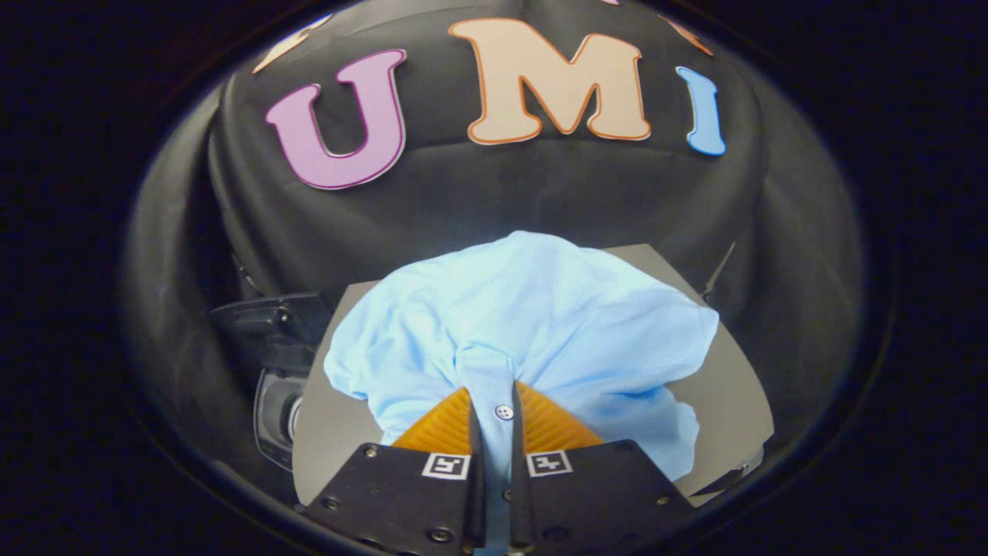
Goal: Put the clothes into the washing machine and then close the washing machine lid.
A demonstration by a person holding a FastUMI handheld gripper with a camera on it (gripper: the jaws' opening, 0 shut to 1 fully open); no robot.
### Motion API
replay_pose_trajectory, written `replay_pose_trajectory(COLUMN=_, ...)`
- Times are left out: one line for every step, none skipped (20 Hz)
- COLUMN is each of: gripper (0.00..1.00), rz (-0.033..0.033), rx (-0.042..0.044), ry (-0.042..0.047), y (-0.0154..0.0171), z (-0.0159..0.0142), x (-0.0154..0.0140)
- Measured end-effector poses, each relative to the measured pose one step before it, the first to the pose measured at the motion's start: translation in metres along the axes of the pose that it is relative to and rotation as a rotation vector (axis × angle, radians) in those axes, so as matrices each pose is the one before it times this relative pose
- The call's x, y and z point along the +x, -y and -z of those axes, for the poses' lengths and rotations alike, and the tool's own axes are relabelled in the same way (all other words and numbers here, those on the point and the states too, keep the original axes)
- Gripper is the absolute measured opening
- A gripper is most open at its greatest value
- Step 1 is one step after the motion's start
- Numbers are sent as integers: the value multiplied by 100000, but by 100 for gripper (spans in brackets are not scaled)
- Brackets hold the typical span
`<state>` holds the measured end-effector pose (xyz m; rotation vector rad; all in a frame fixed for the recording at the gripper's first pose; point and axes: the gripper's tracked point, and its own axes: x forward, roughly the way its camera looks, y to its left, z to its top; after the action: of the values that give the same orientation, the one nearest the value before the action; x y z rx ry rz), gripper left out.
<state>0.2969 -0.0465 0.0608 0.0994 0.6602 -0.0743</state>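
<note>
Pinching the light blue shirt (532,324) at its buttoned placket, the tool (492,405) holds it above a grey table (725,386).

Not much to read here honestly. The only sign-like things are two small black-and-white square code markers, one on the left finger's block (446,466) and one on the right finger's block (549,463), and they're just blocky patterns, no letters or numbers I can make out. The gripper (494,401) has its fingers pinched together on the button strip of the light blue shirt (540,309), and the shirt has no print, tag or logo showing, just a plain button between the fingers. The dark machine (278,371) off to the left of the fingers is too dim to make out any label.
</note>
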Motion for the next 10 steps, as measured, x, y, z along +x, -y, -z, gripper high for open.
replay_pose_trajectory(gripper=11, rz=-2145, rx=5659, ry=1559, y=-323, z=-155, x=-89)
replay_pose_trajectory(gripper=9, rz=-1008, rx=-247, ry=1096, y=322, z=-483, x=-350)
replay_pose_trajectory(gripper=8, rz=1257, rx=-2368, ry=2444, y=392, z=-852, x=-399)
replay_pose_trajectory(gripper=8, rz=1621, rx=-3442, ry=2793, y=-43, z=-599, x=-201)
replay_pose_trajectory(gripper=8, rz=354, rx=-3835, ry=346, y=-226, z=-128, x=-190)
replay_pose_trajectory(gripper=8, rz=55, rx=-2301, ry=1965, y=-229, z=-306, x=-208)
replay_pose_trajectory(gripper=8, rz=-981, rx=-2515, ry=349, y=25, z=12, x=156)
replay_pose_trajectory(gripper=8, rz=-738, rx=-1402, ry=2145, y=-147, z=-631, x=-15)
replay_pose_trajectory(gripper=8, rz=-785, rx=415, ry=-639, y=-221, z=-307, x=221)
replay_pose_trajectory(gripper=8, rz=-2443, rx=455, ry=-753, y=-614, z=-392, x=-162)
